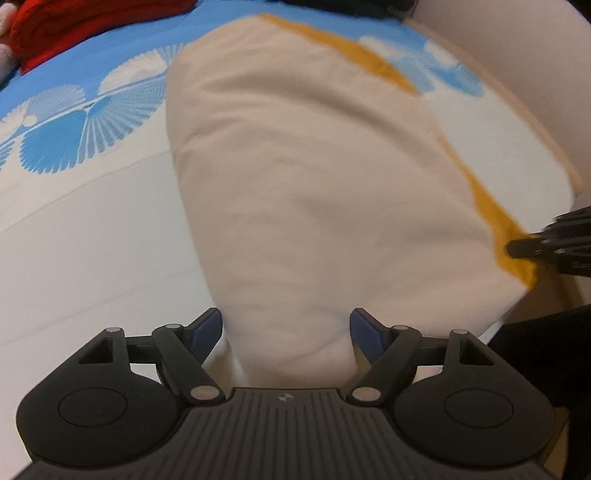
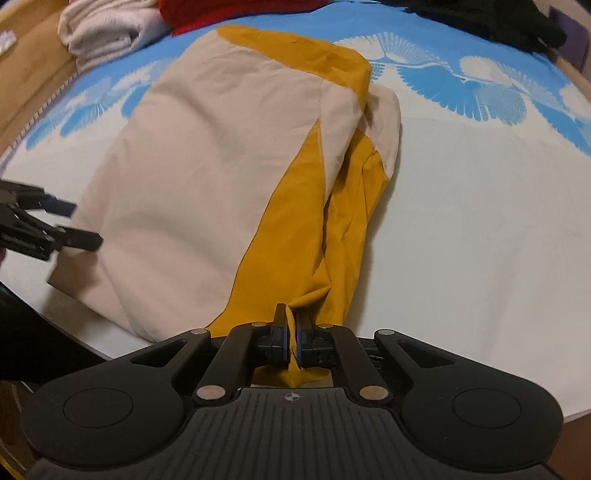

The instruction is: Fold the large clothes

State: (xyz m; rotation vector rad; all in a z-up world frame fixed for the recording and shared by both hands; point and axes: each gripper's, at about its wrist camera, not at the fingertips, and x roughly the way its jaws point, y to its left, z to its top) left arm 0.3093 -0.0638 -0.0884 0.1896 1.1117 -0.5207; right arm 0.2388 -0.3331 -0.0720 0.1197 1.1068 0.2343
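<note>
Your right gripper [image 2: 291, 334] pinches the yellow edge of the garment [image 2: 221, 166] on the bed [image 2: 480, 240]. Your left gripper [image 1: 286, 332] is open, beige cloth between its jaws: close it before you lift.

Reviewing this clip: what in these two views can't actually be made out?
- Left wrist view: the right tool is blurred and cut off by the frame's right edge, so its grip is unreadable.
- Left wrist view: the garment hem nearest the left tool is hidden behind the tool's body.
- Right wrist view: the dark pile is cut off at the top; unidentifiable.
</note>
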